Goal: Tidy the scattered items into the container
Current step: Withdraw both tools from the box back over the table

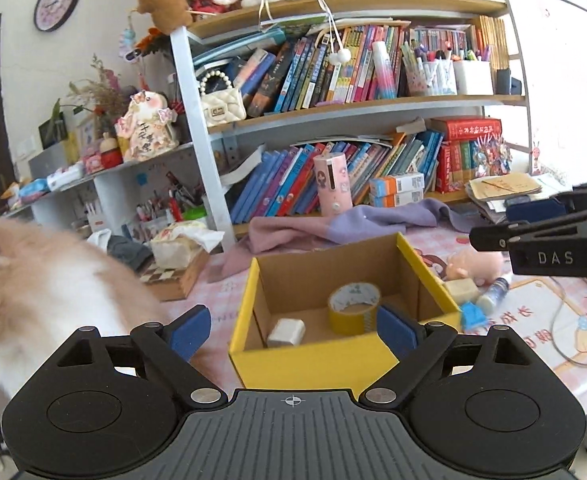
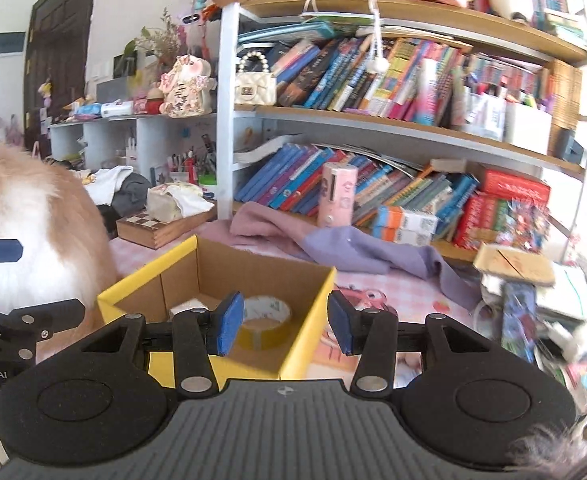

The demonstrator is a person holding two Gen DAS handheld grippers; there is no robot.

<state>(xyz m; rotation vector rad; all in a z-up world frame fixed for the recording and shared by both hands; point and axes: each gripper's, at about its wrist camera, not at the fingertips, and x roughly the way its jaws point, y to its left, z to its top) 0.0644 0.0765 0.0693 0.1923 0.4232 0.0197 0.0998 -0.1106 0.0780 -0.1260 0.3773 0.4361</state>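
Observation:
A yellow cardboard box (image 1: pixel 249 312) stands open on the pink table. It holds a roll of yellow tape (image 1: pixel 353 308) and a small white block (image 1: pixel 287 332). My left gripper (image 1: pixel 293 334) is open and empty, just in front of the box. Right of the box lie a pink pig toy (image 1: pixel 473 264), a cream block (image 1: pixel 461 290), a blue piece (image 1: pixel 473 316) and a small tube (image 1: pixel 493 294). My right gripper (image 2: pixel 285 322) is open and empty, over the box's right wall (image 2: pixel 313 304); the tape (image 2: pixel 265 320) shows between its fingers.
A fluffy orange-and-white cat (image 1: pixel 45 292) stands at the box's left. A purple cloth (image 1: pixel 333 228) lies behind the box, under a crowded bookshelf (image 1: pixel 333 120). A wooden chess box (image 1: pixel 177 276) with a tissue pack sits at back left. Papers pile up at the right (image 2: pixel 525 300).

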